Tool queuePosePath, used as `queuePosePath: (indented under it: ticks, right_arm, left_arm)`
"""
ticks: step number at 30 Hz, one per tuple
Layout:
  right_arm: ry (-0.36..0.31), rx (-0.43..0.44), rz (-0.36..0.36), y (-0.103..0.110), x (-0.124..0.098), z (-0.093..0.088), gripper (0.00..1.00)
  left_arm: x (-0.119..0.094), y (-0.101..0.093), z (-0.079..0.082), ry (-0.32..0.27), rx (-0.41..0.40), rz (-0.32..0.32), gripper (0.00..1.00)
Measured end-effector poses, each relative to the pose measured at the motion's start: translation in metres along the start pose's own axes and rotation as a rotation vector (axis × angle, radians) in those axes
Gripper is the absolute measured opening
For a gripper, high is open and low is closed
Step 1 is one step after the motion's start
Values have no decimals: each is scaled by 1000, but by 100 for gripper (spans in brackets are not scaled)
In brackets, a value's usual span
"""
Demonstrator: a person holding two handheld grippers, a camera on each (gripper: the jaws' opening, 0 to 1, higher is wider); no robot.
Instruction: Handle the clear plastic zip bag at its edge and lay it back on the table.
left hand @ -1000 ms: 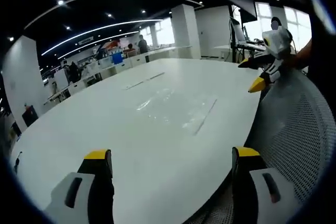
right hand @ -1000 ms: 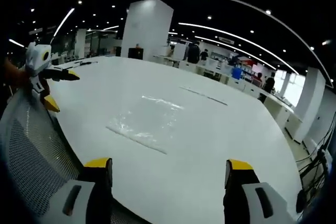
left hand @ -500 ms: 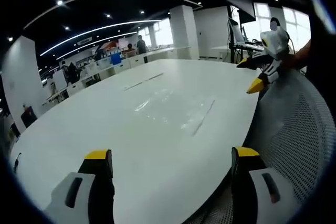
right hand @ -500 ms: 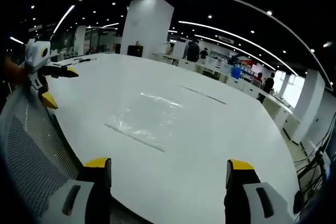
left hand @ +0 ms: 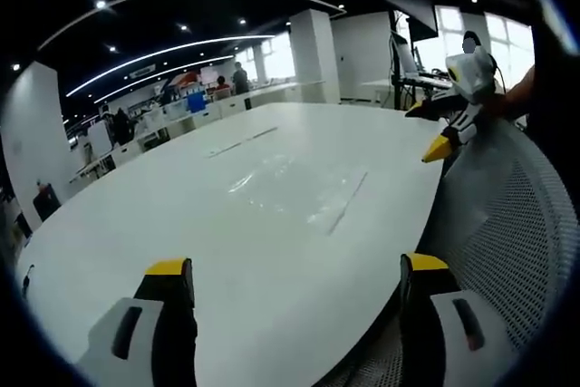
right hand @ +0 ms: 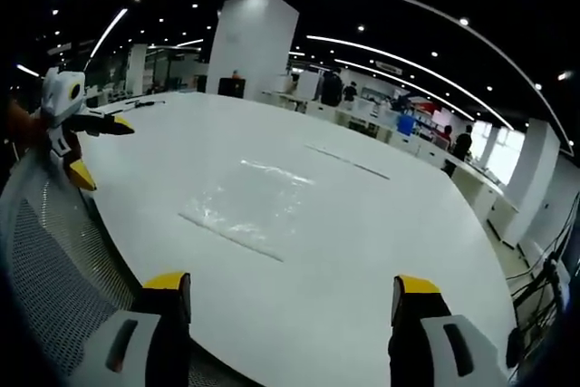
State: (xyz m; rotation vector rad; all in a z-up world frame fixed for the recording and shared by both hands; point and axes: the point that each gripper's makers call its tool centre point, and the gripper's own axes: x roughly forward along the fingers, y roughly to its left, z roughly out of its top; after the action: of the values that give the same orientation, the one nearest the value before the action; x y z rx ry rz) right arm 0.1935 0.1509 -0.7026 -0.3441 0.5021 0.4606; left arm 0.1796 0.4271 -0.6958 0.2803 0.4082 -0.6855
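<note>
Evidently neither tool has closed in yet. Going left to right in the left gripper view, the left gripper point(left hand: 294, 292), grey with yellow-capped tips, has its jaws spread wide and empty over the near edge of the large white oval table point(left hand: 118, 224). Further in from that edge lies the clear plastic zip bag point(left hand: 294, 189), flat on the white surface, its darker zip strip turned toward the near edge; its outline is faint, so its far corners are hard to place. At the right, off the table's edge, the right gripper point(left hand: 433, 129) hangs above a grey mesh chair back point(left hand: 507, 224), its tips apart with nothing between them. In the right gripper view the bag point(right hand: 249, 206) sits near the middle of the table, well apart from both tools. Both appear held back and open, probably so a jaw can slide onto the bag's thin edge.
</note>
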Motion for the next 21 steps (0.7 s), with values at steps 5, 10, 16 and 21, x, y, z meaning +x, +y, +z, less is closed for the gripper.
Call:
queuePosePath:
  ticks: [5, 10, 16, 21]
  right_arm:
    - [-13, 6, 5, 1, 0, 2, 93]
    - [-16, 7, 0, 0, 0, 3, 94]
    - [-18, 7, -8, -1, -1, 3, 95]
    - [-7, 2, -10, -2, -1, 2, 98]
  left_arm:
    - [0, 1, 0, 2, 2, 10, 95]
    - [0, 0, 0, 6, -5, 4, 96]
    - [1, 0, -2, 17, -4, 3, 96]
    - [0, 1, -1, 15, 1, 8, 97]
